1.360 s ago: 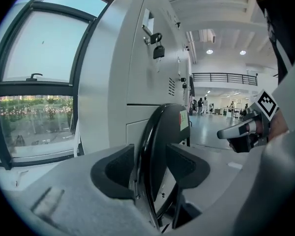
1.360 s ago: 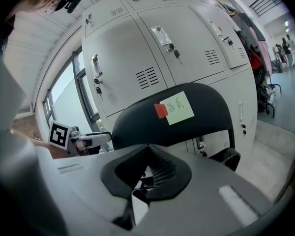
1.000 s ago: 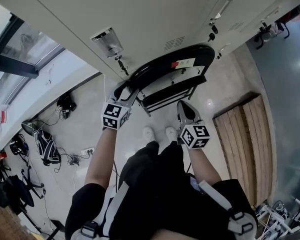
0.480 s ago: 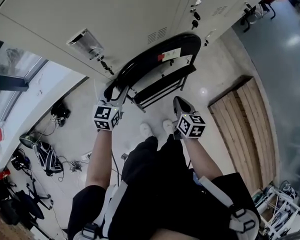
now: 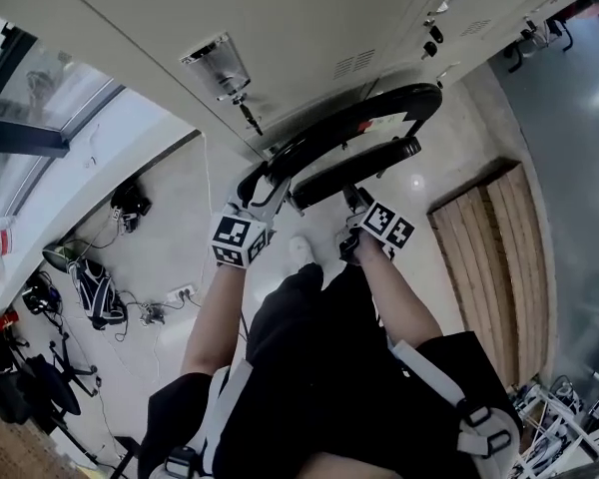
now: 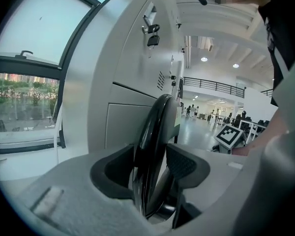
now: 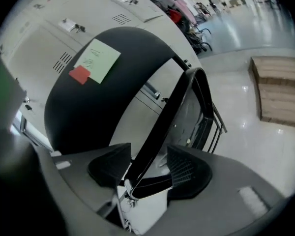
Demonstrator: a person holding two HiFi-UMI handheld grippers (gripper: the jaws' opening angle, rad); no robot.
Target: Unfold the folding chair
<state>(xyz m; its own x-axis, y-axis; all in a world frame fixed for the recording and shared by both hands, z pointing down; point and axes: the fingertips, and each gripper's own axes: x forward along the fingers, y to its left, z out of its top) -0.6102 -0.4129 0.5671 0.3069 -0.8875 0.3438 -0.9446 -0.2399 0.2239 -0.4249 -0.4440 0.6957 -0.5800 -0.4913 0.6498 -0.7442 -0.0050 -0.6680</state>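
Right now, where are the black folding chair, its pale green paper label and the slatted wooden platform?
black folding chair point(image 7: 83, 107): right gripper view, backrest panel.
pale green paper label point(image 7: 97, 59): right gripper view, its centre.
slatted wooden platform point(image 5: 489, 277): head view, middle plank.

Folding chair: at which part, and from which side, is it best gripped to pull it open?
Grip the slim black edge nearest the person, coming from the person's side with the jaws astride it. It is thin and stands clear of the broad panel. The right tongs, whose jaws have just been opening, have it between them.
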